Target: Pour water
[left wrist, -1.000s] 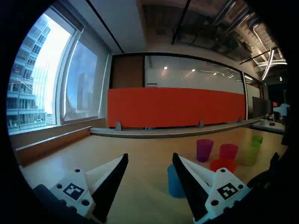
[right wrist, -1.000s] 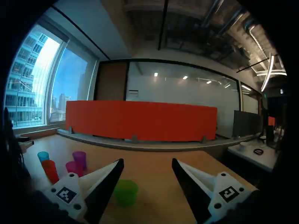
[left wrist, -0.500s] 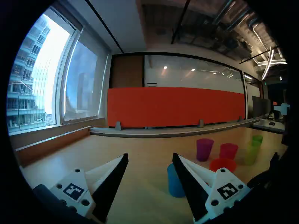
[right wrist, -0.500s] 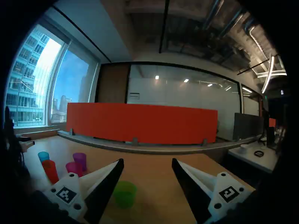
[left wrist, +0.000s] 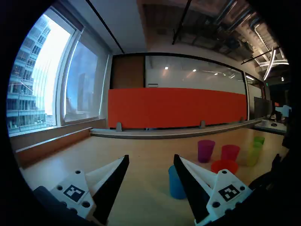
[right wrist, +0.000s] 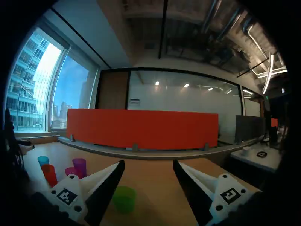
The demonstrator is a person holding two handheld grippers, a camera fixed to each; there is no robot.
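Observation:
Several plastic cups stand on a light wooden table (left wrist: 143, 162). In the left gripper view a blue cup (left wrist: 176, 184) sits just behind my left gripper's right finger, with a red cup (left wrist: 224, 165), a purple cup (left wrist: 205, 150), a pink cup (left wrist: 230, 152) and a green cup (left wrist: 253, 153) farther right. My left gripper (left wrist: 150, 162) is open and holds nothing. In the right gripper view a green cup (right wrist: 124, 199) stands low between the fingers, nearer the left one. My right gripper (right wrist: 148, 165) is open and empty. The blue cup (right wrist: 43, 161), red cup (right wrist: 49, 174) and purple cup (right wrist: 79, 167) stand far left.
An orange divider panel (left wrist: 177, 107) runs along the table's far edge. Large windows (left wrist: 37, 83) are on the left. A second desk with a monitor (right wrist: 248, 130) stands at the right. The other hand's dark shape (right wrist: 11, 158) shows at the left rim of the right gripper view.
The right gripper view has tilted upward a little, so the green cup and the far cups sit lower in it. The left gripper has stayed still.

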